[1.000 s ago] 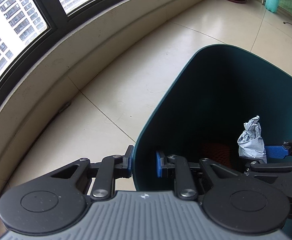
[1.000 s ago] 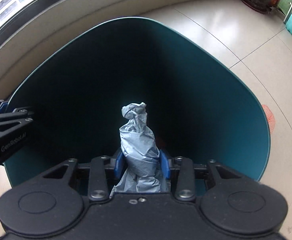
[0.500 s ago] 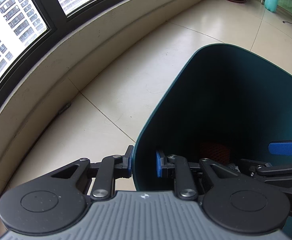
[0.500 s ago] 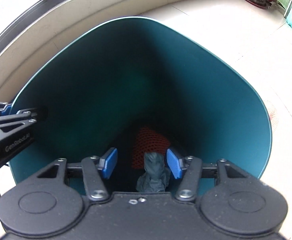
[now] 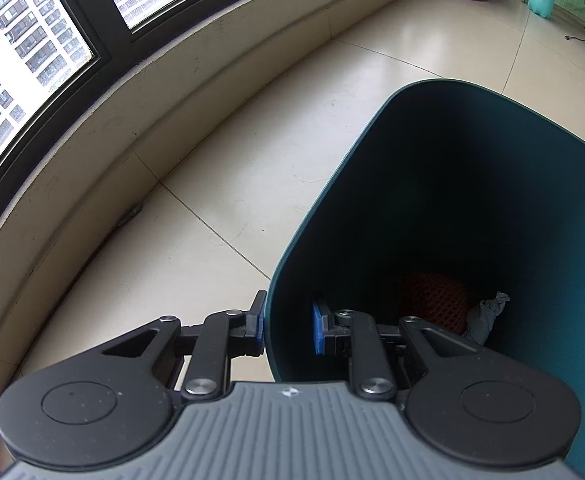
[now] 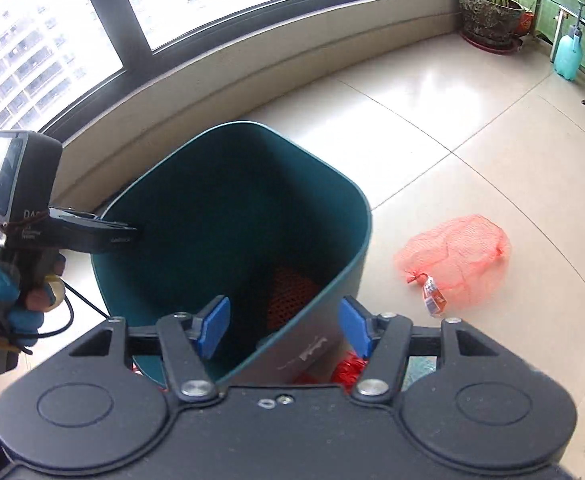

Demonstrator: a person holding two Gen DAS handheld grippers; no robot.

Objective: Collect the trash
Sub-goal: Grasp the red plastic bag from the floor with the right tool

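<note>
Straddling the teal bin [image 5: 472, 200] rim, left gripper [image 5: 288, 328]; right gripper [image 6: 284, 326] spread above.

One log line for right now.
left gripper: shut on bin rim | right gripper: open | grey wad: in bin | red net bag: floor

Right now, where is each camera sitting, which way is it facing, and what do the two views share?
Left wrist: on the left claw, looking down along the bin wall; one finger outside, one inside, wad at the bottom.
Right wrist: on the right claw, open, above the bin, facing the window; the person's hand shows at left, red net bag on the floor.
Shared: bin, floor, window, blue bottle.
</note>
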